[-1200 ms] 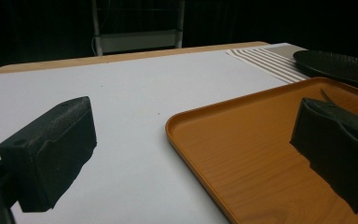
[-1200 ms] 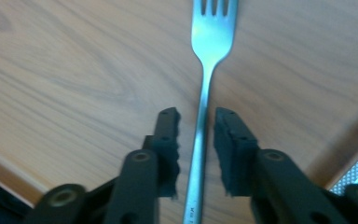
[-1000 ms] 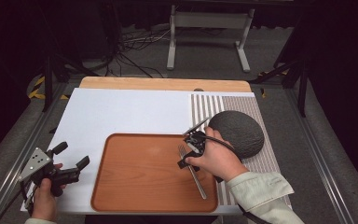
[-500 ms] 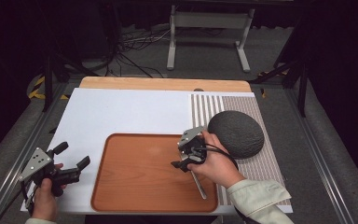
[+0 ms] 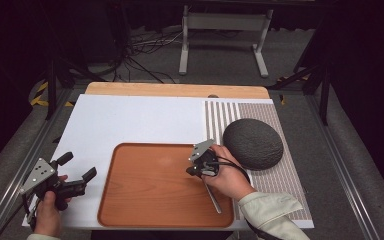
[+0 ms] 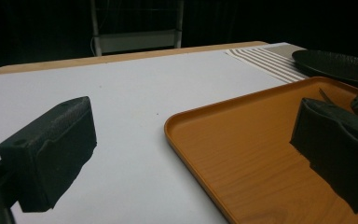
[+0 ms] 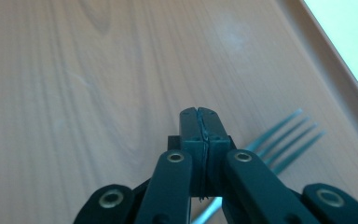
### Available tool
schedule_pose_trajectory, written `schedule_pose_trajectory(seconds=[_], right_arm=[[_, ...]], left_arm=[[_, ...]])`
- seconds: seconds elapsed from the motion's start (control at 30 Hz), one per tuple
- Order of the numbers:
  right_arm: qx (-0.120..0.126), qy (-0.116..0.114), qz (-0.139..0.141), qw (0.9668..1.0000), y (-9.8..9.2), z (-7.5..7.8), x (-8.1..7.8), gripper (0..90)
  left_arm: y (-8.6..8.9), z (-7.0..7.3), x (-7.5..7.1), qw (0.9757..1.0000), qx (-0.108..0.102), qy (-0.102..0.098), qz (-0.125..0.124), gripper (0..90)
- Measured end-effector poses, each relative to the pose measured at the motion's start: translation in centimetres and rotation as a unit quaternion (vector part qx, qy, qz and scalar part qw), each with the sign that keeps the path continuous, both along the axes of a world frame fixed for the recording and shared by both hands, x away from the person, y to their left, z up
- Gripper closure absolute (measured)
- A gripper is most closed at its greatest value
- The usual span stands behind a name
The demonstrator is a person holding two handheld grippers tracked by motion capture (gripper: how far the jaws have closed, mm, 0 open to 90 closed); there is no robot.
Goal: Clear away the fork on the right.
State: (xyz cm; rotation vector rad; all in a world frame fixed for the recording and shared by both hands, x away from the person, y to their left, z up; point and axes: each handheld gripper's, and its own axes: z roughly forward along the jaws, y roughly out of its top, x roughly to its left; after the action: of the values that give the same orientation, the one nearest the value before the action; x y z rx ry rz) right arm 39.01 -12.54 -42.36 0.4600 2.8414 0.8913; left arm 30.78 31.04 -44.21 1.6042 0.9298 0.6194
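R gripper [image 7: 199,122] clenched on fork [image 7: 284,137] over tray [image 5: 145,200]; L gripper [image 5: 75,167] released; no legible writing.

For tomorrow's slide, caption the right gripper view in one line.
Right gripper, jaws pressed shut on a fork, above a wooden tray.
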Motion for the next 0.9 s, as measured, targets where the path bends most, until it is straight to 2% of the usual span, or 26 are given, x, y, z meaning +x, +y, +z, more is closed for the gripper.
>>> schedule_pose_trajectory(seconds=[0.1,0.43,0.9], right_arm=[[-0.009,0.006,-0.009,0.9999,-0.2,-0.4,0.3,90.0],[-0.029,0.016,-0.013,0.9994,-0.6,-1.1,0.6,90.0],[-0.046,0.010,-0.030,0.9984,-1.5,-0.9,1.1,90.0]], left_arm=[[0.0,0.0,0.0,1.0000,0.000,0.000,0.000,0.8],[0.0,0.0,0.0,1.0000,0.000,0.000,0.000,0.8],[0.0,0.0,0.0,1.0000,0.001,-0.001,0.000,0.8]])
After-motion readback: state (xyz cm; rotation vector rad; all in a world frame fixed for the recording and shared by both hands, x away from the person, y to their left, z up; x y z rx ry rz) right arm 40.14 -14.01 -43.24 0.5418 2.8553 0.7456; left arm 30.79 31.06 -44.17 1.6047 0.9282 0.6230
